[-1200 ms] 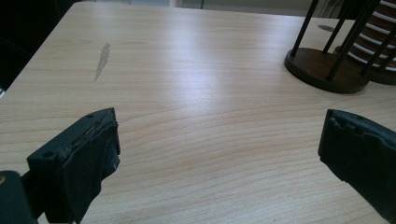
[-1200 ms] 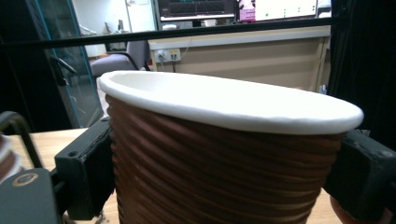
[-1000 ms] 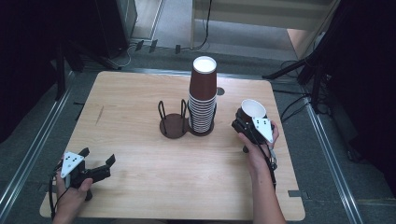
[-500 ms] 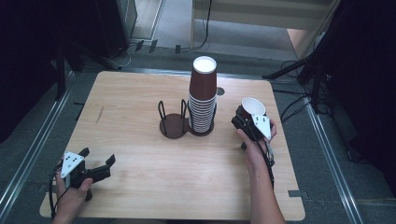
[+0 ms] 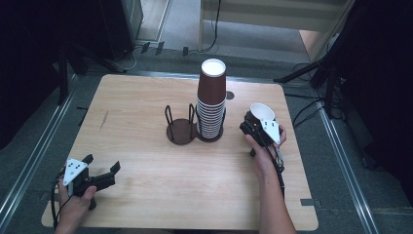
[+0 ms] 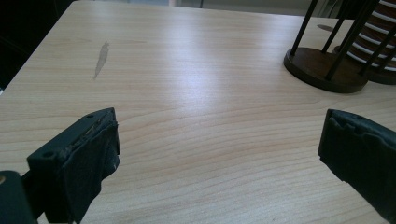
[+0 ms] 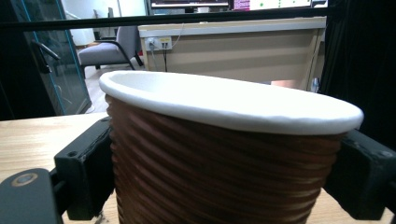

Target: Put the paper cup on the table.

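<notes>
A brown ribbed paper cup (image 5: pixel 260 115) with a white rim stands upright in my right gripper (image 5: pixel 254 124), to the right of the cup stack. In the right gripper view the cup (image 7: pixel 224 154) sits between both jaws, which press its sides. A tall stack of upside-down brown cups (image 5: pixel 212 101) stands in one ring of a dark two-ring holder (image 5: pixel 181 130) at the table's middle. My left gripper (image 5: pixel 102 171) rests open near the front left corner, with only bare wood between its jaws (image 6: pixel 219 158).
The wooden table (image 5: pixel 146 97) has a grey smear (image 5: pixel 103 120) toward its left side. The holder's empty ring with its upright wires (image 6: pixel 327 65) lies ahead and right of the left gripper. Dark floor and cables surround the table.
The right gripper with its cup has shifted slightly. The left gripper has stayed in place.
</notes>
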The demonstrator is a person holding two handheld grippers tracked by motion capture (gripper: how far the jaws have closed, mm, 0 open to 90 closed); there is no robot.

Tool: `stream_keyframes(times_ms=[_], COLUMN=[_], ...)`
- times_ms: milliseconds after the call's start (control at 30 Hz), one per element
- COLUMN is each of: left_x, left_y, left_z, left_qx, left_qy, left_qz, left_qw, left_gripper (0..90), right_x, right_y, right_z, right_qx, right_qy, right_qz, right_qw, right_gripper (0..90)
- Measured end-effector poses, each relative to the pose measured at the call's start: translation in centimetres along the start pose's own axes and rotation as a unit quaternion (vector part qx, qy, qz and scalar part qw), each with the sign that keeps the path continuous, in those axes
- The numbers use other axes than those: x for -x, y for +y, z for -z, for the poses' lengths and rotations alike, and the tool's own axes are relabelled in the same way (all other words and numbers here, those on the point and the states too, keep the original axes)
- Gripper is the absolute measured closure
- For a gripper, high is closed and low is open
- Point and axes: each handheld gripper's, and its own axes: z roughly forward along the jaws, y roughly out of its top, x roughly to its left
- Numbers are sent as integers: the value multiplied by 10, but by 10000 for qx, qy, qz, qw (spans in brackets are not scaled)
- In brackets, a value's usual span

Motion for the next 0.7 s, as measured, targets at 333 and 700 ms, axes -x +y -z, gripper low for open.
stream_keyframes(times_ms=[333, 700], left_x=[-1, -1], left_y=[0, 0], left_z=[0, -1], left_qx=[-28, -38], left_qy=[-24, -38], left_qz=[21, 40], left_qw=[10000, 10000], left_gripper=[0, 0], right_x=[-5, -8], right_y=[-3, -7], right_z=[1, 4], right_qx=[-126, -164], right_qy=[68, 58], right_qz=[32, 81], right_qw=[9999, 9998], right_gripper=[90, 86])
